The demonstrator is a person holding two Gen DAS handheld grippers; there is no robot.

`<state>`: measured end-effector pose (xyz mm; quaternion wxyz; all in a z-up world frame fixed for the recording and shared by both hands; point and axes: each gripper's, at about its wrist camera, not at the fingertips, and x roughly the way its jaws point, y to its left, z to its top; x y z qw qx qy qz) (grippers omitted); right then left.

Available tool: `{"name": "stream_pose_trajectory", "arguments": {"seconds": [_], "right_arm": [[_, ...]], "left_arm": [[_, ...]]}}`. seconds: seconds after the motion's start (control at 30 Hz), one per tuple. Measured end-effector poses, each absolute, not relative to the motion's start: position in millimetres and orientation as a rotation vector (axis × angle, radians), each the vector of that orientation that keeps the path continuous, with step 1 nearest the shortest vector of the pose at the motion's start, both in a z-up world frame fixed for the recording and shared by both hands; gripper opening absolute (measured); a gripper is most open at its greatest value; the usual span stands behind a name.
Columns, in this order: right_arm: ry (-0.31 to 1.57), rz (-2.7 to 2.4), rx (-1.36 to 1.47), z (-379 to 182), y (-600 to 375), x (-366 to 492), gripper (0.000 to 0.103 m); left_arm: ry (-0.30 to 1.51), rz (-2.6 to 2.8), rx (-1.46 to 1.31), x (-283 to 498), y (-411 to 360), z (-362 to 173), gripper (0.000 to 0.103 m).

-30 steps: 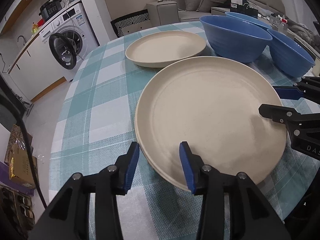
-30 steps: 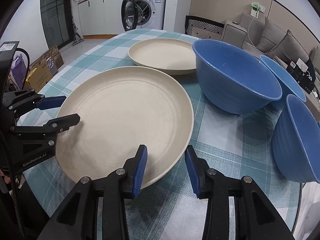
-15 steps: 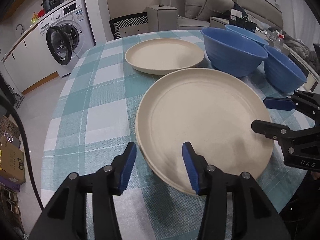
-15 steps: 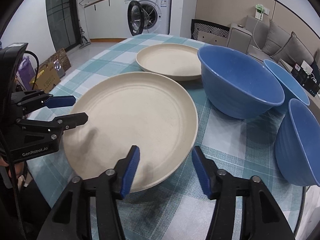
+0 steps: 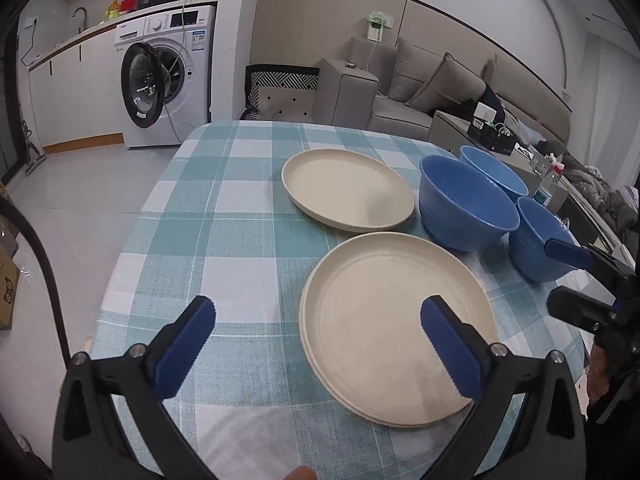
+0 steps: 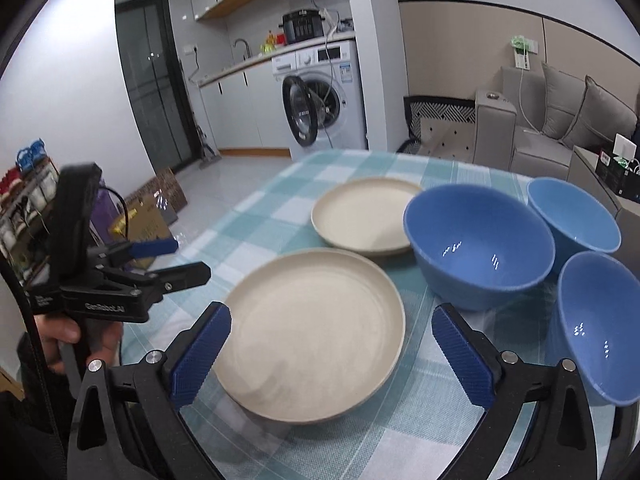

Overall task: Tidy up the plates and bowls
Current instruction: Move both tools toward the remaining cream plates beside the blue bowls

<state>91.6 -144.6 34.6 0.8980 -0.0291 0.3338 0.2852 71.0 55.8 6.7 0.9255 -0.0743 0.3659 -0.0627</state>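
Cream plates (image 5: pixel 396 332) lie free; both grippers opening, empty; only right view shows hand (image 6: pixel 60 340).

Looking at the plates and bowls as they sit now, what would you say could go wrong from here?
The near plate lies close to the table edge; a clumsy grab could push it off. The three blue bowls crowd together, so lifting one may knock another. Both the left gripper and right gripper are opening, empty, and could collide.

Both wrist views look down across the table (image 5: pixel 208 216); both share the near plate (image 5: pixel 394 308).
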Motion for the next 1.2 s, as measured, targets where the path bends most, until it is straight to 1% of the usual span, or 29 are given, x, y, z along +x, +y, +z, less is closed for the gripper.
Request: {"name": "stream_pose_trajectory", "arguments": {"seconds": [0.43, 0.67, 0.93, 1.2], "right_arm": [[0.565, 0.557, 0.026, 106.5, -195.1, 108.6, 0.102], [0.520, 0.510, 0.004, 138.7, -204.6, 123.2, 0.102], [0.511, 0.517, -0.070, 157.5, -194.1, 146.7, 0.102], [0.510, 0.499, -0.051, 161.8, -194.7, 191.3, 0.102]], "left_arm": [[0.672, -0.069, -0.131, 82.8, 62.8, 32.6, 0.103], [0.645, -0.046, -0.129, 95.3, 69.2, 45.3, 0.103], [0.642, -0.029, -0.146, 119.7, 72.4, 53.5, 0.103], [0.654, -0.025, -0.165, 148.3, 70.7, 52.2, 0.103]]}}
